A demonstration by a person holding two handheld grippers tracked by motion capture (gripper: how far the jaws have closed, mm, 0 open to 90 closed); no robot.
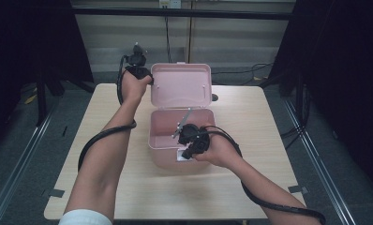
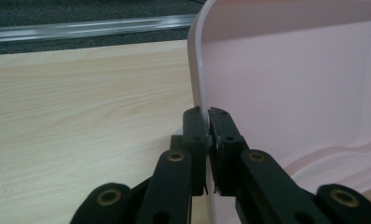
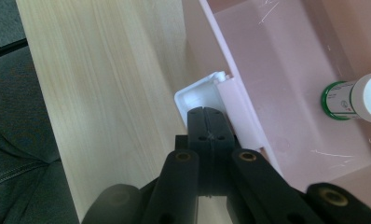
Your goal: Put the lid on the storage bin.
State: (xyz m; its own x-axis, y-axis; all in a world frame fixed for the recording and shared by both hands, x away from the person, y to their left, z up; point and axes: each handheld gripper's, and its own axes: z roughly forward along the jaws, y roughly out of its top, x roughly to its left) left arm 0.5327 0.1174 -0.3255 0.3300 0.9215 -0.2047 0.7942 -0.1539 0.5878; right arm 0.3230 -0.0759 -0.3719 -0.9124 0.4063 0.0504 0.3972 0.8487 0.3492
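Already the pink box (image 1: pixel 175 140) at mid-table stands open — its lid (image 1: pixel 181 85) upright at the far side, edge pinched by the closed left gripper (image 2: pixel 207 114). Right gripper (image 3: pixel 205 116), jaws together, rests at the white latch (image 3: pixel 200 91) on the near wall; a bottle (image 3: pixel 356 98) lies inside — likely the next thing to deal with.

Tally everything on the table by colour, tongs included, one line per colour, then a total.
Pink: 1, the open storage box with its raised lid
White: 2, the latch on the box's front rim and the white-capped bottle inside
Black: 2, the left tongs and the right tongs
Total: 5
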